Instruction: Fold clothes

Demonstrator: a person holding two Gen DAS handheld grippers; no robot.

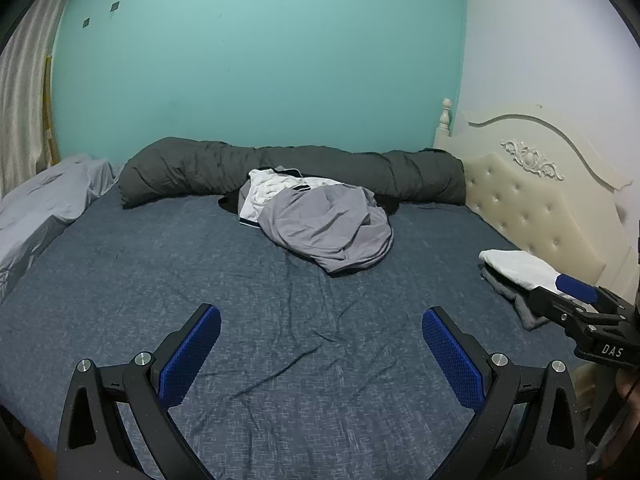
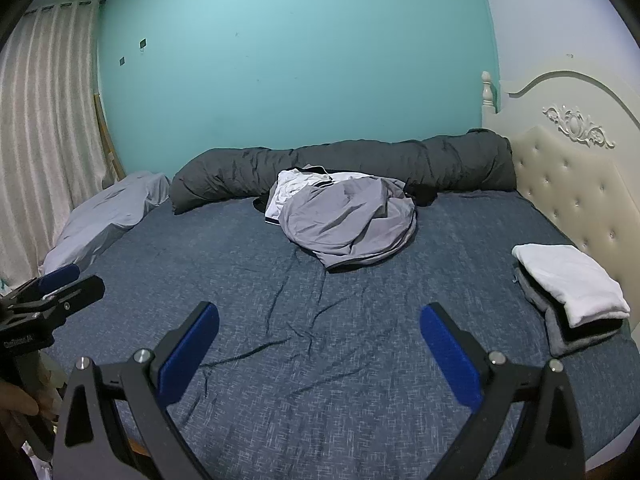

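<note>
Dark blue bed sheet (image 1: 280, 360) flecked with pale crosshatch marks. Grey heap of clothes (image 1: 328, 228) at centre, white and black showing beneath. Charcoal duvet roll (image 1: 280, 164) behind. Pale lilac-grey pillow (image 1: 44, 200) at left. Folded stack (image 2: 572, 292) at right: white over black and grey. Turquoise wall (image 1: 260, 60); cream tufted headboard (image 1: 532, 200); beige striped curtain (image 2: 44, 120). Black grippers, blue textured pads (image 1: 190, 360).
</note>
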